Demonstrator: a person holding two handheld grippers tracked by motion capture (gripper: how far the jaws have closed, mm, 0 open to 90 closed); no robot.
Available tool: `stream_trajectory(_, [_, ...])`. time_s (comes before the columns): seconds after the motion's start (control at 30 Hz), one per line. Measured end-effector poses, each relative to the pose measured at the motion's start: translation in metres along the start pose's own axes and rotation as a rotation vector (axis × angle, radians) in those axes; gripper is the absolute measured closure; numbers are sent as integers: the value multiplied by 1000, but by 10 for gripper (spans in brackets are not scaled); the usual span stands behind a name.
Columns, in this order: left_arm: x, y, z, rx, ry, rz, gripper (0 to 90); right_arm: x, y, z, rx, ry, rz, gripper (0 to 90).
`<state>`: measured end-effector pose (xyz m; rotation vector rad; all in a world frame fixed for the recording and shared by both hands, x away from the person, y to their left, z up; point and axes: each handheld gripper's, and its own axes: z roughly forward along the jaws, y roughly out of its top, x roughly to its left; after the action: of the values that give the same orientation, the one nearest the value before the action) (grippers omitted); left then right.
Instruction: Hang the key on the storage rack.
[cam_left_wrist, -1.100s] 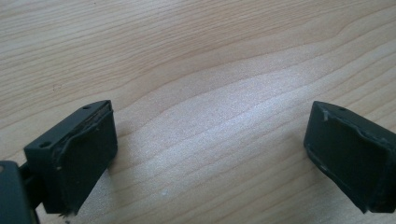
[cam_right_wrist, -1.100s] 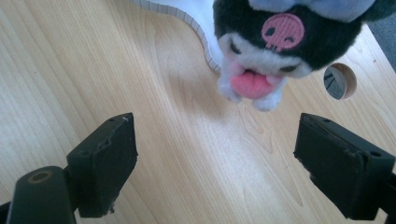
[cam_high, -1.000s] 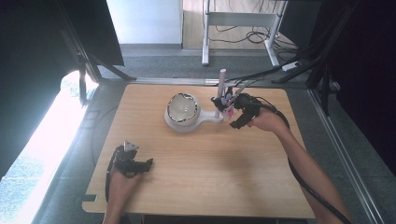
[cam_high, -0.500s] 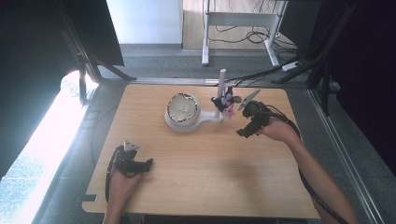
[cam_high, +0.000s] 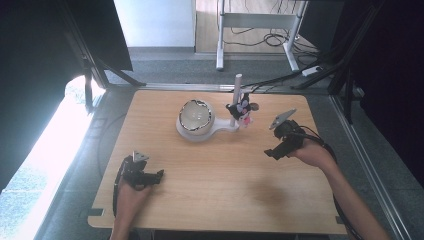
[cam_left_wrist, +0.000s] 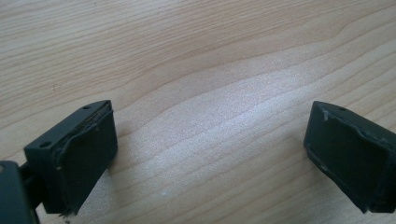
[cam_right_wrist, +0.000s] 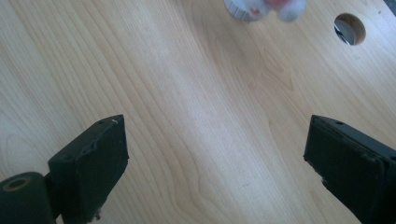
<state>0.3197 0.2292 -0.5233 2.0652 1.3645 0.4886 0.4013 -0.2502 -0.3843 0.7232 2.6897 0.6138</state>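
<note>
Right tongs (cam_high: 272, 152) spread wide, nothing between, just widened; left tongs (cam_high: 159, 175) spread, empty, over table (cam_high: 210, 200).

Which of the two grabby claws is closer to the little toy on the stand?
The right gripper. It sits just right of the toy, while the left gripper rests far off at the table's near left edge.

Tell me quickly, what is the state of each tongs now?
Left tongs: open, holding nothing.
Right tongs: open, holding nothing; jaws have just been opening.
</note>
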Motion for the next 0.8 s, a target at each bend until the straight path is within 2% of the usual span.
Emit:
stream_trajectory(0.37, [0, 0, 0, 2, -1, -2, 26, 11, -46, 1, -38, -10, 58, 44])
stream_trajectory(0.5, [0, 0, 0, 1, -1, -2, 26, 16, -61, 6, -55, -14, 82, 42])
stream_trajectory(0.8, [0, 0, 0, 2, 0, -2, 26, 33, -85, 25, -80, -16, 104, 43])
